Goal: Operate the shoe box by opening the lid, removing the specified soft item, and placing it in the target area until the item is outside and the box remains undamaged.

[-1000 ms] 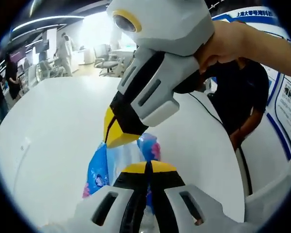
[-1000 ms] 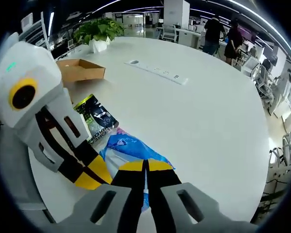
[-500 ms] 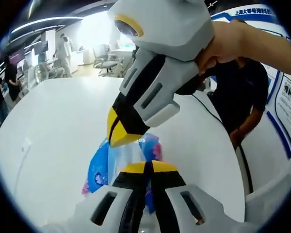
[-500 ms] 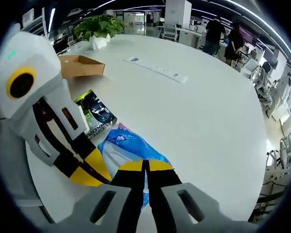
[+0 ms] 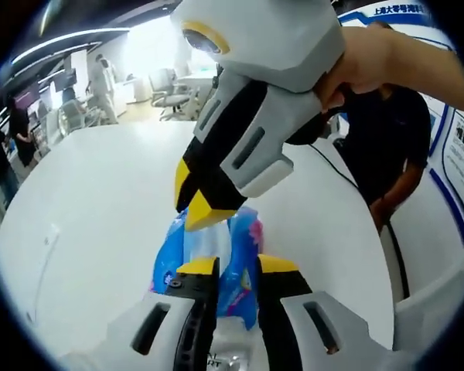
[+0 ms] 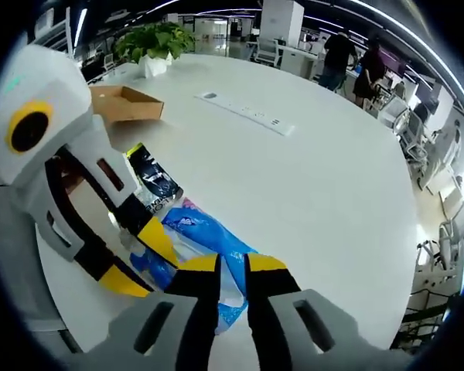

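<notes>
Two tools, jaws narrowly parted: left tool (image 5: 237,269), right tool (image 6: 231,264); one blue packet (image 6: 197,232) between.

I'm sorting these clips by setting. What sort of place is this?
Most likely an open-plan office or showroom: a big white table with a built-in power strip, swivel office chairs, a potted plant, ceiling strip lights and people standing around in the background.

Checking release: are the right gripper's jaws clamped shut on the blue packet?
No. The right gripper jaws stand apart, with the blue packet lying on the white table.
</notes>
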Available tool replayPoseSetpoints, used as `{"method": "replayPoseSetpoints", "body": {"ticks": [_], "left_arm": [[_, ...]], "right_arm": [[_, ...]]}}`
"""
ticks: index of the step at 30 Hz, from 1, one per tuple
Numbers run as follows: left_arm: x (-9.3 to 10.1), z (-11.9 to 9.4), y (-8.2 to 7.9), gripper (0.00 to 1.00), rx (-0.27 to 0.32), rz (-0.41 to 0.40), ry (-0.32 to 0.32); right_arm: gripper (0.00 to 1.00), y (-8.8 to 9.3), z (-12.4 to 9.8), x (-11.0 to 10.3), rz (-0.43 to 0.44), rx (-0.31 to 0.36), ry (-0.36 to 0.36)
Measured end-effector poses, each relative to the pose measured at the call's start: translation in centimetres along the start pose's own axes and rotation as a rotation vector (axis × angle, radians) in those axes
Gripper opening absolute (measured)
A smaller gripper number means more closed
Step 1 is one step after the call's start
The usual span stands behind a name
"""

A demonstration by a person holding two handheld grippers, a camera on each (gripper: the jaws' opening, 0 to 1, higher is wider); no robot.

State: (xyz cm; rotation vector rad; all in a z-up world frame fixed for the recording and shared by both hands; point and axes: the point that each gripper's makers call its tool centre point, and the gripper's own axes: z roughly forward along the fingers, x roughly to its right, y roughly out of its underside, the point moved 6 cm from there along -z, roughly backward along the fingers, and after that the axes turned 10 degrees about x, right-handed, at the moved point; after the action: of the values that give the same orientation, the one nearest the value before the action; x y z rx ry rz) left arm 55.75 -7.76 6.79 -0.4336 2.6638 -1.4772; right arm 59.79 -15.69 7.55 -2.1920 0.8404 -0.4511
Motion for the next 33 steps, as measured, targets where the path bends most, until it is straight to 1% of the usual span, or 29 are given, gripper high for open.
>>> {"method": "replayPoseSetpoints", "body": {"ticks": [2,7,10,14,19,24,28,33], "left_arm": [[-0.1,-0.3,-0.2,0.21,0.0,0.0,-0.003],[0.0,-1.9,-0.5,0.26,-0.014,-0.012,-0.013],[0.1,-3.0,-0.8,0.3,-0.021,-0.011,-0.021],[0.2,-4.4,-1.4,0.38,-0.014,-0.039,-0.037],[0.7,-5.9,-1.7,0.47,-0.014,-0.065,-0.047],[1.3,-7.7,-1.7,0.52,-0.012,-0.065,-0.063],[1.6,-9.1,-1.5,0.54,-0.007,-0.087,-0.079],[1.9,-11.1,-1.3,0.59,0.012,-0.114,-0.098]], "right_arm": [[0.11,-0.3,-0.2,-0.2,0.003,0.009,0.0],[0.21,-1.0,-1.0,-0.9,0.01,0.019,0.017],[0.23,-1.4,-1.5,-1.3,0.002,0.021,0.028],[0.26,-2.0,-2.3,-1.9,-0.003,0.027,0.037],[0.33,-2.4,-3.3,-2.7,-0.011,0.025,0.053],[0.38,-2.9,-4.2,-3.7,-0.025,0.028,0.06],[0.42,-3.2,-4.9,-4.2,-0.034,0.029,0.073],[0.45,-4.0,-5.8,-5.3,-0.046,0.043,0.078]]}}
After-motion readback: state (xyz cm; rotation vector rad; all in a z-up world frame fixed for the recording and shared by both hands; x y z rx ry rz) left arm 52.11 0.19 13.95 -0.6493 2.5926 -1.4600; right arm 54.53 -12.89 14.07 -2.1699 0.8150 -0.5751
